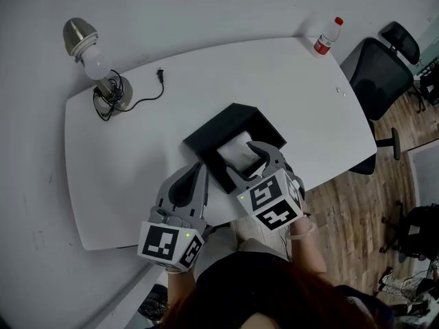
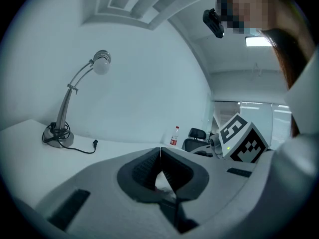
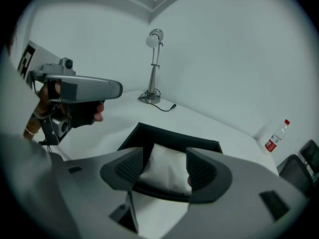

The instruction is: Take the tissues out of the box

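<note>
Lowering the right gripper (image 3: pixel 165 156) straight down and closing low on the stack should, I judge, lift the tissues (image 1: pixel 236 151) cleanly. Its jaws stand wide, straddling them without pressing. The soft white tissues lie inside the matte black, straight-walled box (image 1: pixel 209 134) on the smooth table (image 1: pixel 130 156). The left gripper (image 2: pixel 160 156), jaws together and empty, is just beside the box.

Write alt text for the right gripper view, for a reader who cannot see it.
The right gripper holds its jaws apart over an open black box on a white table, framing the white tissues inside without pressing them. The left gripper hangs at the left, and a desk lamp and a bottle stand farther back.
</note>
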